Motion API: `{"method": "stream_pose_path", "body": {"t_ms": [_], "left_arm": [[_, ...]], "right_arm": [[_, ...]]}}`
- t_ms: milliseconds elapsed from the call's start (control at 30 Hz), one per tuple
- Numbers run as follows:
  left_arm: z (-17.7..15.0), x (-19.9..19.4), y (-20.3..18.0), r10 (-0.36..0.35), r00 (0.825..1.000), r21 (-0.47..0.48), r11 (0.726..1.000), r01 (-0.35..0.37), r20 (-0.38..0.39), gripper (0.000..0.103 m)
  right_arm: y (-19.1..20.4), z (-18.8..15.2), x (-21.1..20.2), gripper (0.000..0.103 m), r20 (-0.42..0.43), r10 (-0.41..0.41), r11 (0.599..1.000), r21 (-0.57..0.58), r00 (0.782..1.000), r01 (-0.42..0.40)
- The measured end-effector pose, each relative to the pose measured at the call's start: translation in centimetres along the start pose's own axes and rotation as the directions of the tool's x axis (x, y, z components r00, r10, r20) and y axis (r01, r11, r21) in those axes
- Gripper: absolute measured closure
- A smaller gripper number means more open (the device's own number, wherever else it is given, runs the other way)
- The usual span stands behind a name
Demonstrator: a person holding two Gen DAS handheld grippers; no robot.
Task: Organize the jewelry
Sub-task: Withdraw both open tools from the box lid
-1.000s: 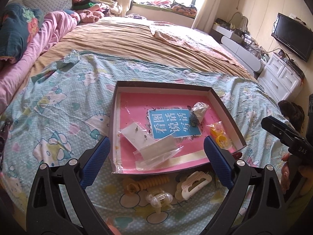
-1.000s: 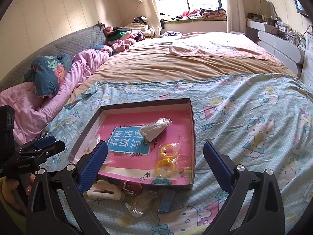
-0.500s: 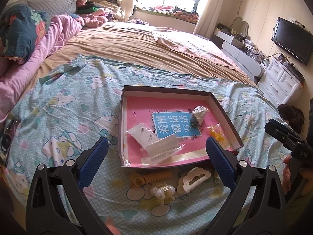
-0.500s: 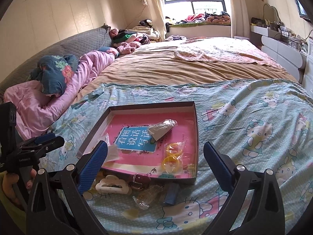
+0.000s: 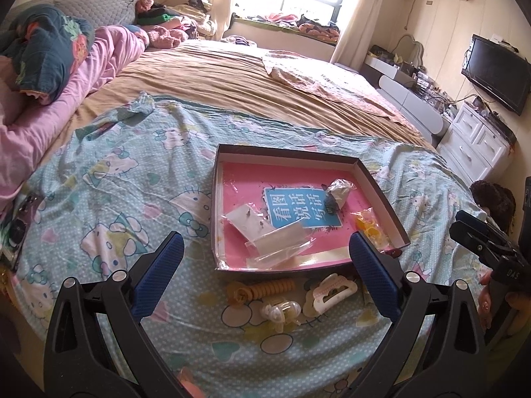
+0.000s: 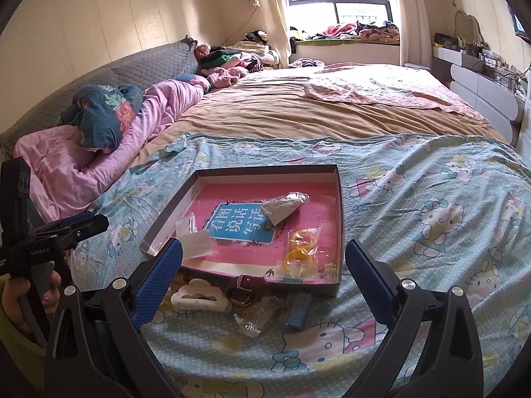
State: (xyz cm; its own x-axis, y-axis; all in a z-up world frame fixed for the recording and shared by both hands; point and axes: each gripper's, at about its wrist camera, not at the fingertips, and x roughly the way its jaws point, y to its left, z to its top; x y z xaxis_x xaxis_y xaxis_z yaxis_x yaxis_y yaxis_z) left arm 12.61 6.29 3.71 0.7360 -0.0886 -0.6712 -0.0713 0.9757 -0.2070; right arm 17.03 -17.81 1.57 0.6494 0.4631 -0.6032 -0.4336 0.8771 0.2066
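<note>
- The left tongs (image 5: 265, 282) are standing wide apart and holding nothing, hovering over the near edge of the bed (image 5: 232, 83).
- The right tongs (image 6: 264, 275) are also spread wide and empty, above the same near edge.
- A shallow dark box (image 5: 285, 152) with a pink bottom is lying on the cartoon-cat sheet (image 5: 109, 179), near the front edge of the bed.
- Inside the box, clear small bags (image 5: 278, 243) are resting at the near left corner, a bag of yellow rings (image 6: 300, 248) is lying by the right wall, and a crumpled bag (image 6: 285, 205) is sitting on a blue label (image 6: 239, 222).
- Just in front of the box's near wall, a white hair claw (image 5: 328, 293), a yellow spiral hair tie (image 5: 262, 290) and a small clear clip (image 5: 282, 310) are lying on the sheet.
- In the right wrist view, a dark red strap with a buckle (image 6: 245, 282) and a small blue block (image 6: 298, 308) are lying there too.
</note>
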Motion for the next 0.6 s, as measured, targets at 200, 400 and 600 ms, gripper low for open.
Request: {"method": "stream_pose_path", "body": {"t_ms": [200,400,600], "left_arm": [[-0.7,-0.3,0.1,0.007,1.0,-0.002,1.0,-0.007,-0.008,0.01],[-1.4,-0.6,0.0,0.015,1.0,0.005,1.0,-0.015,-0.015,0.01],[-2.5,-0.5,-0.1,0.027,0.999,0.016,1.0,-0.027,-0.036,0.01]], "right_arm": [[0.2,-0.9,-0.1,0.005,-0.021,0.001,1.0,-0.017,1.0,-0.001],[0.5,-1.9,-0.1,0.005,-0.038,-0.015,0.999,-0.043,0.999,0.013],[0.7,-3.1,0.3,0.005,-0.068,-0.008,0.998,-0.062,0.998,0.004]]}}
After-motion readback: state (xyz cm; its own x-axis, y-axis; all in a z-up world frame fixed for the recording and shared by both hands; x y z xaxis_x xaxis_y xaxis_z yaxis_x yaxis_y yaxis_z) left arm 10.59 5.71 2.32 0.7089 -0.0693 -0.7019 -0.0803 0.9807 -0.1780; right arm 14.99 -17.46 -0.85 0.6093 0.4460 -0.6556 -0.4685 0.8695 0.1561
